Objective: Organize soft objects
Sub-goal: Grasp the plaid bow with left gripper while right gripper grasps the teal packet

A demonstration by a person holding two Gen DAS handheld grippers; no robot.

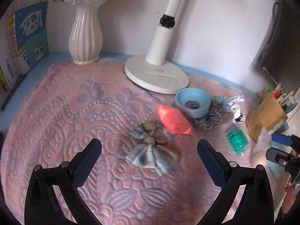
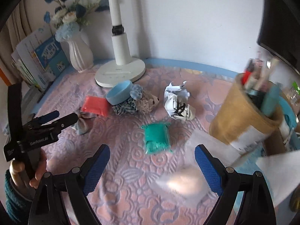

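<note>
A grey-blue plaid cloth bow (image 1: pixel 150 150) lies on the pink blanket just ahead of my open, empty left gripper (image 1: pixel 149 150). Beyond it lie a red soft pack (image 1: pixel 173 120), a blue bowl (image 1: pixel 193 101) resting on a striped scrunchie (image 1: pixel 208 121), and a crumpled white cloth (image 1: pixel 236 108). A green soft pack (image 2: pixel 156 137) lies just ahead of my open, empty right gripper (image 2: pixel 151 158). In the right wrist view the red pack (image 2: pixel 96 105), bowl (image 2: pixel 121 91), a plush toy (image 2: pixel 148 102), the white cloth (image 2: pixel 177 101) and the left gripper (image 2: pixel 58 118) show farther back.
A white lamp base (image 1: pixel 156 75) and a white vase (image 1: pixel 86 37) stand at the back, with books (image 1: pixel 28 37) at the left. A brown pen holder (image 2: pixel 245 112) stands at the right. A clear plastic bag (image 2: pixel 185 180) lies near my right finger.
</note>
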